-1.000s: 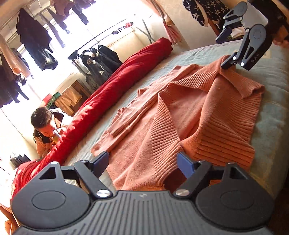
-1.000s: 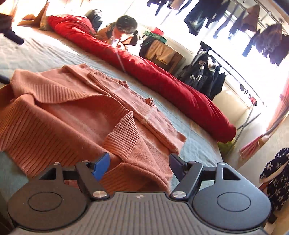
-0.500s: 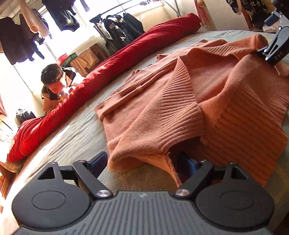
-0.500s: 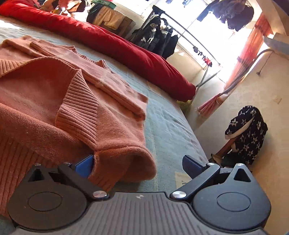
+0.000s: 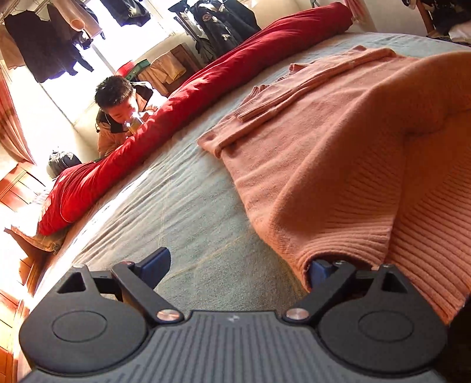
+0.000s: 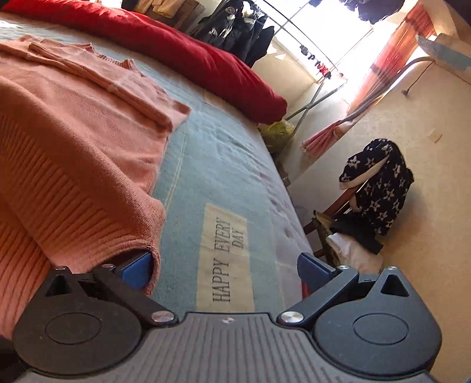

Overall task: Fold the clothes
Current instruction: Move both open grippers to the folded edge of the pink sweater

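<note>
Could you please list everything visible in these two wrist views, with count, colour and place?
sweater: one, salmon-pink knit, spread on the bed, ribbed hem draped over one inner finger of each gripper
bed cover: one, grey-blue, under the sweater
label: one, cream with dark letters "HAPPY EVERY DAY", on the cover near the right gripper
duvet: one, red, rolled along the far edge of the bed
person: one, crouched behind the duvet
hanging clothes: several, dark, on a rack by the window
star-print garment: one, black and white, on a chair beside the bed
left gripper: one, black with blue pads, jaws opening
right gripper: one, black with blue pads, jaws wide open
</note>
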